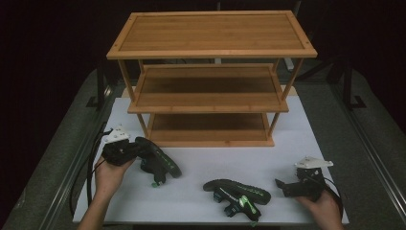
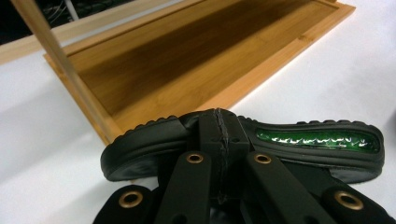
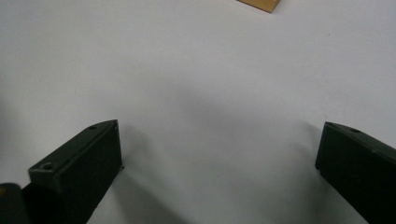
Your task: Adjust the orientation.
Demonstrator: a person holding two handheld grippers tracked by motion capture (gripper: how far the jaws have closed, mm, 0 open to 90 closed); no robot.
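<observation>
In the high view the left gripper (image 1: 136, 149) lifts a black sandal (image 1: 158, 163) before the bamboo rack (image 1: 210, 98), its jaws in the left gripper view pinched on the sole (image 2: 243, 149) for shelving, while the right gripper view shows the right gripper (image 3: 219, 163) idle, jaws wide apart over the white table (image 3: 196, 70).

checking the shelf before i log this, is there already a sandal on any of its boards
No, all three boards of the wooden shelf are bare; both sandals, one and the other, are over the white table.
</observation>
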